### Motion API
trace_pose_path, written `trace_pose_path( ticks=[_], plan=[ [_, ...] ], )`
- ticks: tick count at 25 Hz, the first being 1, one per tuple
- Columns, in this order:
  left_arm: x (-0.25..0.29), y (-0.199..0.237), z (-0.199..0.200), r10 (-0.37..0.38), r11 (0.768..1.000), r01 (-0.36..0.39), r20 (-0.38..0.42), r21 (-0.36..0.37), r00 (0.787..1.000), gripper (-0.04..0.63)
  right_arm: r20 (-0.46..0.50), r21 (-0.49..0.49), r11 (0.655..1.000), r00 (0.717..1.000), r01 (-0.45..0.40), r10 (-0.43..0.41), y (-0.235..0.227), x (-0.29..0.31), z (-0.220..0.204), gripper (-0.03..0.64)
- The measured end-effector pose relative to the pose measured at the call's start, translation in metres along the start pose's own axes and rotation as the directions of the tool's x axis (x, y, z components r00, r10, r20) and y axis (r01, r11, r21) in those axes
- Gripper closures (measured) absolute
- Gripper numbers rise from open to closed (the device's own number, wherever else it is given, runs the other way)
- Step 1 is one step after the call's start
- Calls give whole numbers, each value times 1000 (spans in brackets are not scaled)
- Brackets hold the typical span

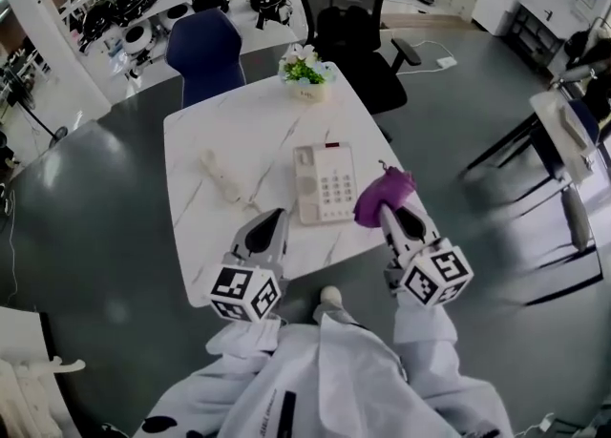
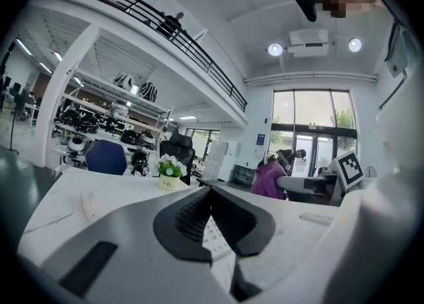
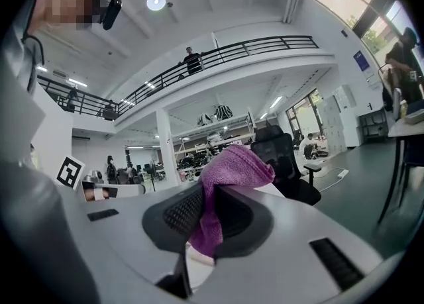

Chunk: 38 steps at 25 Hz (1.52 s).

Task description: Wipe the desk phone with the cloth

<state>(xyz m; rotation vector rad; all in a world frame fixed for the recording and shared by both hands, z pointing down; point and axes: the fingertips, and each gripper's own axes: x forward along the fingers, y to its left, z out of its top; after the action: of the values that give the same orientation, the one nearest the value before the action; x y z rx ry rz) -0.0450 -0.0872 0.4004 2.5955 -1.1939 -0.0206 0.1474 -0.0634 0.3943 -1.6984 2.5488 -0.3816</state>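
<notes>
**Head view.** The desk phone [image 1: 325, 183] lies flat on the white, grey-veined tabletop [image 1: 191, 236], about midway across and nearer its near edge, with the keypad facing up. Its handset [image 1: 221, 177] lies off the cradle toward the left edge. That leaves the whole face of the base open for wiping.

The right gripper [image 1: 387, 215] holds the purple cloth [image 1: 383, 194] just beside the phone's right side, bunched into a soft lump. Whether the cloth touches the phone cannot be told, so the wipe itself is probably about to start.

The left gripper [image 1: 274, 221] hangs over the near edge by the phone's near-left corner. It may be placed there to steady the base. A small pot of flowers [image 1: 305, 72] stands at the far edge, well apart.

**Left gripper view.** The left gripper's 2 dark ribbed pads [image 2: 192, 216] meet at their tips with nothing between them. The phone's pale keys show beneath them.

**Right gripper view.** The jaws are clamped on a fold of the cloth [image 3: 228, 173], and its loose end flops over the top of them. The nap looks fuzzy and thick, so it should press down between the keys. The phone is smooth, hard plastic on a polished tabletop, so it may slide under a firm stroke.
</notes>
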Motion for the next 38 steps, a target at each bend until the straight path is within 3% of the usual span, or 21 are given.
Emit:
trace_pose_path(
  ticks=[11, 21, 31, 38],
  plan=[
    [44, 20, -1, 108, 994, -108, 1, -26, 994, 597, -1, 2, 996, 996, -91, 91, -42, 58, 14, 589],
    [56, 53, -21, 207, 976, -209, -33, -64, 978, 597, -60, -30, 987, 986, -157, 155, -56, 113, -3, 589],
    [86, 74, -52, 177, 976, -192, -142, -102, 974, 597, -190, -216, 957, 970, -192, 151, -64, 181, -23, 589],
    [99, 94, -63, 178, 969, -203, -169, -140, 969, 597, -241, -270, 943, 962, -194, 129, -78, 221, -32, 589]
  ],
)
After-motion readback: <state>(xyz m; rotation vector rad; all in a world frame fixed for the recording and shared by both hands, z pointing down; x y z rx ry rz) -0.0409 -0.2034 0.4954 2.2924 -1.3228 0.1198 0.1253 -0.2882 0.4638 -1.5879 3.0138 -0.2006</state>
